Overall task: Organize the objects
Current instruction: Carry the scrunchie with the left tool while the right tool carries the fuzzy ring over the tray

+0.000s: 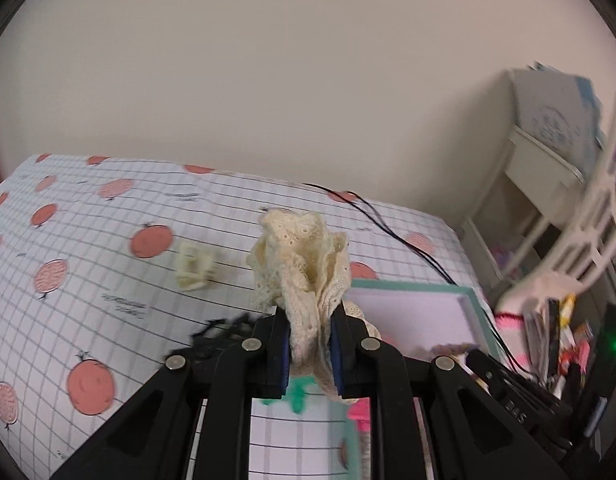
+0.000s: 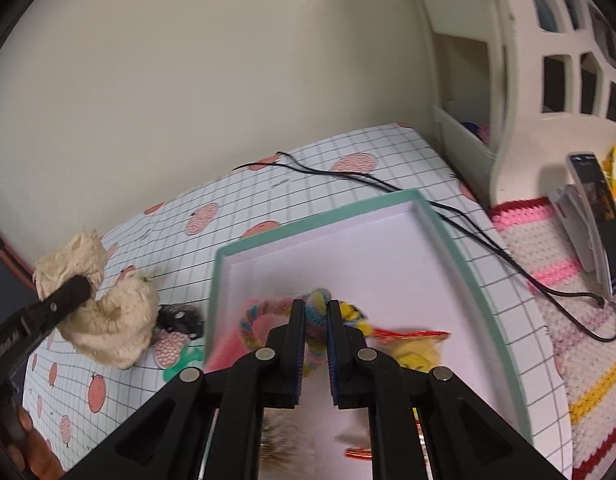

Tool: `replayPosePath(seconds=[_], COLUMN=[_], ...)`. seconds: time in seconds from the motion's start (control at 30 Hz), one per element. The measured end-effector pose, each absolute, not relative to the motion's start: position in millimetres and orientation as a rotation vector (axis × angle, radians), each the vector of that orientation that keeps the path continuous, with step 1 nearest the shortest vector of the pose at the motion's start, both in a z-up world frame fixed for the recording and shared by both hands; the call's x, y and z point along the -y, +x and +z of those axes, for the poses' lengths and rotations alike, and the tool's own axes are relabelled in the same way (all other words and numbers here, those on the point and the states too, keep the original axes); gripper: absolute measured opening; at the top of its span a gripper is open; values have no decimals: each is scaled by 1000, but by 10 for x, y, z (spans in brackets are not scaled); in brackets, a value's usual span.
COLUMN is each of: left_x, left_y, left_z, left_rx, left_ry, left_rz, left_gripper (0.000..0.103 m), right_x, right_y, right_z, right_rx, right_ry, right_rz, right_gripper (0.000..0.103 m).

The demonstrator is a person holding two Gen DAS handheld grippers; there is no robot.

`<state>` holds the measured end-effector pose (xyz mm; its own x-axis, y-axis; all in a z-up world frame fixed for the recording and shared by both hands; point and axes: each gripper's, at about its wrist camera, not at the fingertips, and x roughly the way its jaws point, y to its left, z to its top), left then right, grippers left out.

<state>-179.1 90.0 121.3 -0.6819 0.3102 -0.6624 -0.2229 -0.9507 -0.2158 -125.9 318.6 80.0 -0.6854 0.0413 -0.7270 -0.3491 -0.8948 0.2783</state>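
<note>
Cream lace scrunchie point(image 1: 304, 264) is pinched in our left gripper point(image 1: 309, 354), left of the teal box point(image 2: 459, 240); our right gripper point(image 2: 315, 340) pinches a rainbow hair tie point(image 2: 313, 312) over it.

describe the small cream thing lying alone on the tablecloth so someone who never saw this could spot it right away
Start at the tablecloth, white with a grid and orange fruit prints. Left of the cream lace fabric clamped in the left gripper lies a small cream hair claw clip, flat on the cloth beside a solid orange print. It is rigid and toothed, unlike the soft ruffled fabric, and pale, unlike the black item nearer the gripper.
</note>
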Motion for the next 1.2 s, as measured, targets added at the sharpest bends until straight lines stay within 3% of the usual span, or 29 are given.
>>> replayPosePath(seconds=[0.67,1.2], left_x=[-1801,-1935], left_y=[-1535,-1597], left_z=[914,620], left_rx=[39,-2], left_ry=[-1169,-1277], left_rz=[2365,2327], left_gripper=[18,18], right_x=[-3601,-3498], right_y=[-1075,-1155], right_z=[630,519], right_rx=[-688,-672], right_ry=[-1087,-1168], right_rz=[2440,2450], right_gripper=[11,13])
